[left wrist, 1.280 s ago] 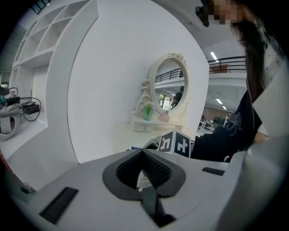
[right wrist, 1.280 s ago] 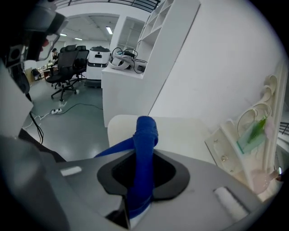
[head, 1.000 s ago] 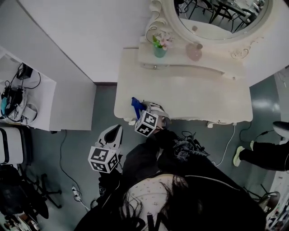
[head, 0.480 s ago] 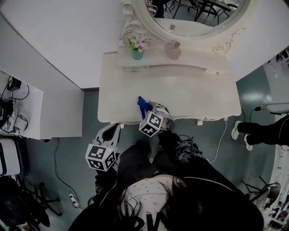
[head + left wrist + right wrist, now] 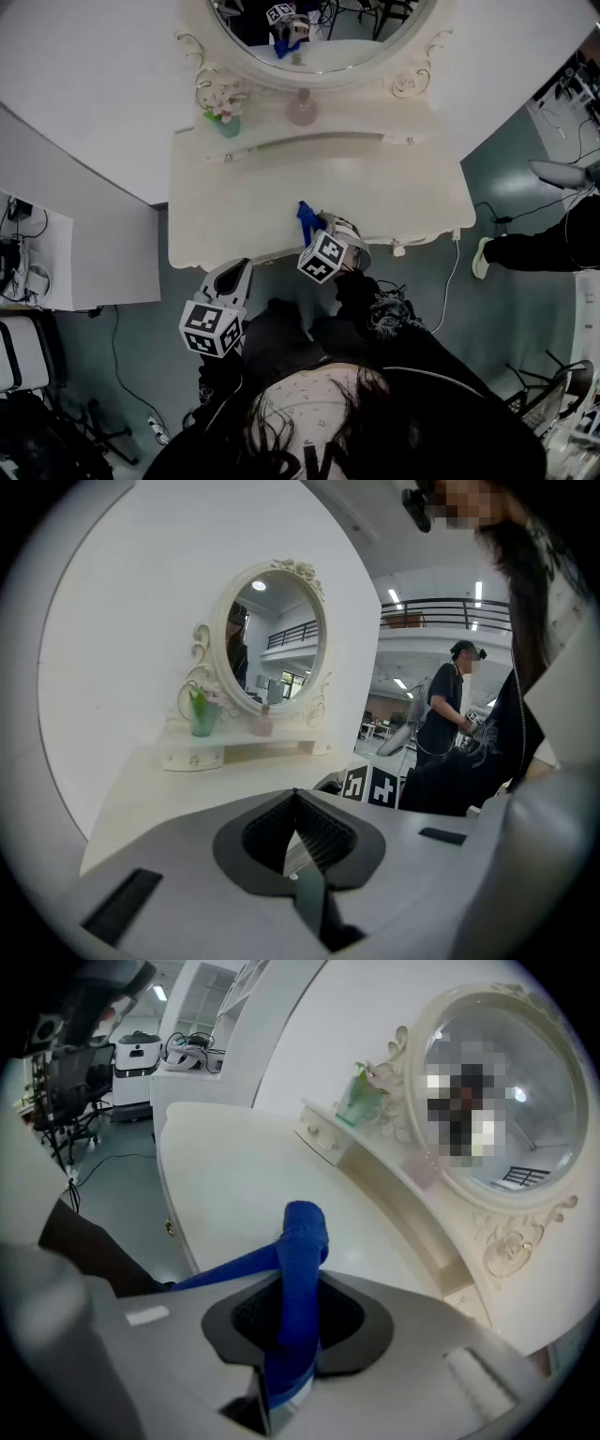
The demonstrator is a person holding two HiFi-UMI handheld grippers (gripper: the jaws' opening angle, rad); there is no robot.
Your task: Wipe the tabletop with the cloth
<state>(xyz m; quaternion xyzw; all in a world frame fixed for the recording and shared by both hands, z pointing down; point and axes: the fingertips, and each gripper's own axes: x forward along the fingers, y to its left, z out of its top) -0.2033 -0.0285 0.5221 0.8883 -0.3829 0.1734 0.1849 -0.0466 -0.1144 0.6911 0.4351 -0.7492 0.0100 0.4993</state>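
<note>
A cream dressing tabletop (image 5: 394, 202) lies ahead of me. A blue cloth (image 5: 305, 217) hangs bunched over the table's front edge, near the middle, with my right gripper (image 5: 314, 225) shut on it. In the right gripper view the cloth (image 5: 302, 1237) stands up out of the jaws of the right gripper (image 5: 298, 1288), above the tabletop (image 5: 225, 1176). My left gripper (image 5: 238, 272) hovers off the table, just short of its front left edge, shut on nothing. In its own view the left gripper (image 5: 296, 803) points across the tabletop (image 5: 178, 794).
At the table's back stand an oval mirror (image 5: 319, 28), a raised ledge (image 5: 309, 141), a green vase of flowers (image 5: 226, 114) and a pink bottle (image 5: 302, 109). A white cabinet (image 5: 66, 253) is on the left. A person (image 5: 553, 246) stands at the right. Cables (image 5: 450, 281) lie on the floor.
My right gripper has carried the cloth rightward along the front edge, from near the left corner to about the middle. The head view has drawn nearer the table. The left gripper stays off the table.
</note>
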